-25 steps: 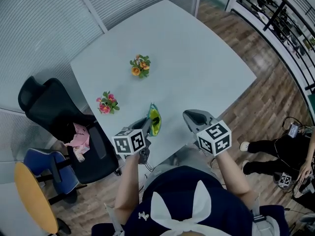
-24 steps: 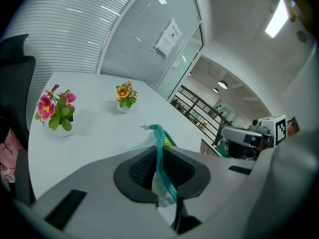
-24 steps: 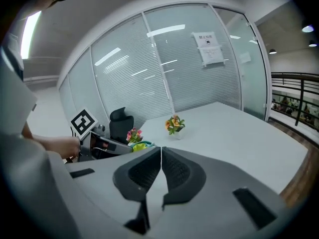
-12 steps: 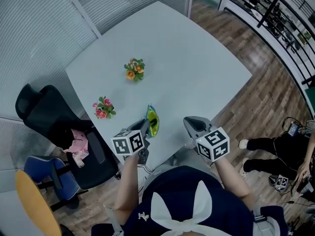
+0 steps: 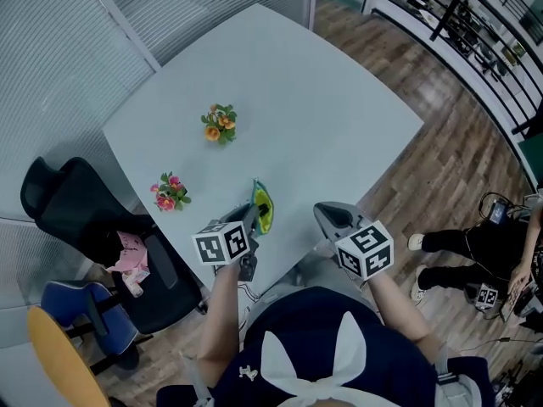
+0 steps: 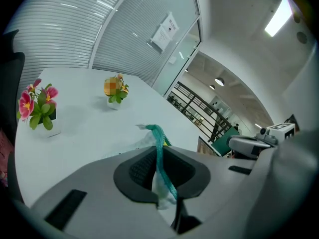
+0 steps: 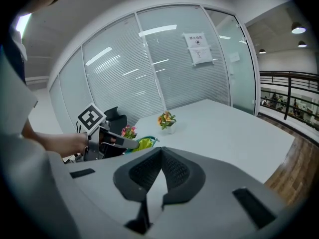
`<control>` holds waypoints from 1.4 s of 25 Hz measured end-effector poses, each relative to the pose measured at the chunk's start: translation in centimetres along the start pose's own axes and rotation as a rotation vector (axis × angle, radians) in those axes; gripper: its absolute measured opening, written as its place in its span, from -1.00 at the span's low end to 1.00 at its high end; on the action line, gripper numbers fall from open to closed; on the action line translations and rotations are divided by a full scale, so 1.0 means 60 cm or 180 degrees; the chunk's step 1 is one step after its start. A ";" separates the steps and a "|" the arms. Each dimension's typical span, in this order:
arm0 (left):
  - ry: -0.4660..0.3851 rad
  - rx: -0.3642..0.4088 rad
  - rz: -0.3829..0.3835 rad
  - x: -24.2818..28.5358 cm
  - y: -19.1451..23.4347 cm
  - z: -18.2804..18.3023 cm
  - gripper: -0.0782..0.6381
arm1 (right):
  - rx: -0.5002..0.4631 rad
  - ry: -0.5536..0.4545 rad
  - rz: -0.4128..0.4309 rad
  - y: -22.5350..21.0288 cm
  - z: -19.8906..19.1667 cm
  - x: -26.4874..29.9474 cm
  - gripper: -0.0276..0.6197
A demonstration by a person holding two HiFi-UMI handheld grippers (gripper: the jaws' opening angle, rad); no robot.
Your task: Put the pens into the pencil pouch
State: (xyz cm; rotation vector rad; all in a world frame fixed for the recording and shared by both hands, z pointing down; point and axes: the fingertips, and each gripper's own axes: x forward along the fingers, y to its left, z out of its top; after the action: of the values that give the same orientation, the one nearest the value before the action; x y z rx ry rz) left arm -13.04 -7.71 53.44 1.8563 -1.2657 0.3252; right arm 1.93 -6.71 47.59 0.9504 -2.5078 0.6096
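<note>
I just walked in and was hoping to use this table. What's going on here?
A person stands at the table with a gripper in each hand. The left gripper is clamped on the zipper edge of a yellow-green pencil pouch near the table's near edge. The right gripper is shut and empty, beside it. Two small flower pots stand further back. No pens show in any view.

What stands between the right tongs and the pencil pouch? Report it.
Nothing visible does. The left tongs pinch the pencil pouch by its zipper edge; only table shows between it and the shut, empty right tongs.
</note>
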 end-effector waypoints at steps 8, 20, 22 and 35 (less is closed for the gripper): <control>0.0043 0.0021 -0.0012 0.010 -0.007 -0.004 -0.64 | 0.0013 -0.0013 -0.0060 -0.005 -0.005 -0.011 -0.90; 0.0098 0.0034 -0.0004 0.023 -0.012 -0.009 -0.64 | 0.0009 -0.0024 -0.0075 -0.009 -0.006 -0.014 -0.90; 0.0115 0.0038 -0.0009 0.028 -0.014 -0.010 -0.64 | 0.0006 -0.0021 -0.0072 -0.012 -0.007 -0.015 -0.90; 0.0340 -0.0011 -0.0042 0.104 -0.029 -0.029 -0.64 | 0.0078 -0.0025 -0.0156 -0.032 -0.013 -0.023 -0.90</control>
State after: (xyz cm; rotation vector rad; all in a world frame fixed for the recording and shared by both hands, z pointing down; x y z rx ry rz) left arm -8.28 -10.14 57.50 1.8192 -1.1803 0.4094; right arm 4.35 -6.91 48.04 1.0218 -2.4815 0.6239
